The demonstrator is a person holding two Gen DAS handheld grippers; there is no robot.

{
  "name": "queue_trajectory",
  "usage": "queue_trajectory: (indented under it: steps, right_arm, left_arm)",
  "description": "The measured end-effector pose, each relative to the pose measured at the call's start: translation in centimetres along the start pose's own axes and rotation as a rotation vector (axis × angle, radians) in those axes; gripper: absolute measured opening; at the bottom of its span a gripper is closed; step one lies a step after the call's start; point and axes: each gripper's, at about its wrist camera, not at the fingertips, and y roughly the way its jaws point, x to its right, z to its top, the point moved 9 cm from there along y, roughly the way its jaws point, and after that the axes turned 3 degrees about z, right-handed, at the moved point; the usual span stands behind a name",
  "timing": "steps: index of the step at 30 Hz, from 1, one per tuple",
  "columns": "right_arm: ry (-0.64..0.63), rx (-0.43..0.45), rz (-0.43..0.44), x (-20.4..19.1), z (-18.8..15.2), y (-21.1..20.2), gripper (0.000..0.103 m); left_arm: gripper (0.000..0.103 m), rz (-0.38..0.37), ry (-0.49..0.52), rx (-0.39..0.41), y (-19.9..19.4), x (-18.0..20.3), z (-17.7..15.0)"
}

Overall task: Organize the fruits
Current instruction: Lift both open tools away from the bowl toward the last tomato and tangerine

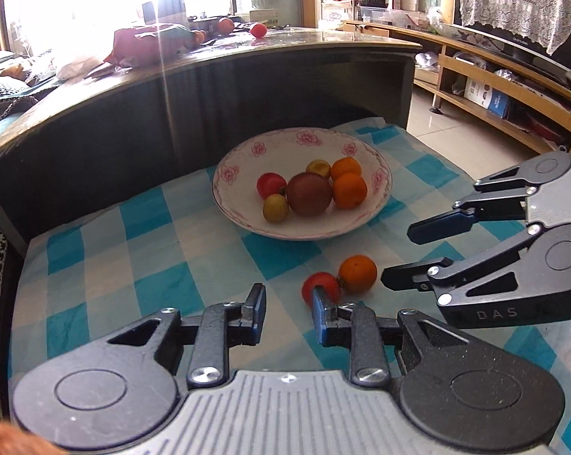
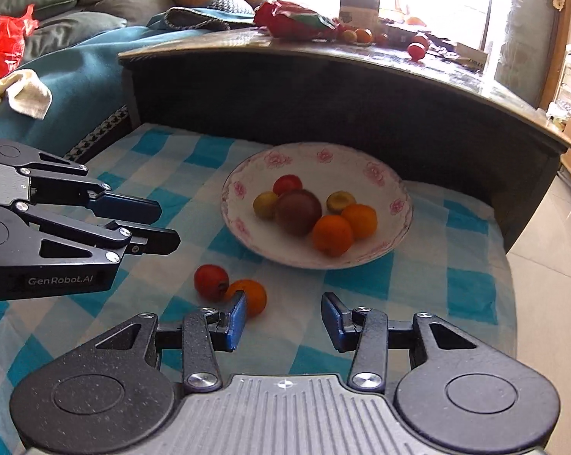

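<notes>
A white plate with pink flowers (image 1: 243,159) (image 2: 391,189) sits on the blue checked cloth and holds several fruits: two oranges, a dark red one, a red one and two yellow-green ones. A loose red fruit (image 1: 325,284) (image 2: 209,280) and a loose orange (image 1: 357,273) (image 2: 253,295) lie touching on the cloth in front of the plate. My left gripper (image 1: 288,303) (image 2: 170,223) is open and empty, its right finger just before the red fruit. My right gripper (image 2: 283,313) (image 1: 395,252) is open and empty, its left finger beside the orange.
A dark raised table (image 1: 270,76) (image 2: 323,87) stands right behind the plate, with more fruit and a red bag on top. A sofa with a teal cover (image 2: 77,60) lies to the left. A wooden TV shelf (image 1: 486,87) and tiled floor are to the right.
</notes>
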Motion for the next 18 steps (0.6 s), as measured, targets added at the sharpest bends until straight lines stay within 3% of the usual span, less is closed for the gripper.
queue_trajectory:
  steps: [11, 18]
  right_arm:
    - [-0.064, -0.063, 0.068, -1.5, -1.1, 3.0, 0.037]
    - [-0.079, -0.055, 0.108, -1.7, -0.5, 4.2, 0.039]
  left_arm:
    - [0.036, -0.07, -0.027, -0.049, 1.8, -0.3, -2.2]
    - [0.036, -0.09, -0.036, -0.052, 2.5, -0.6, -2.3]
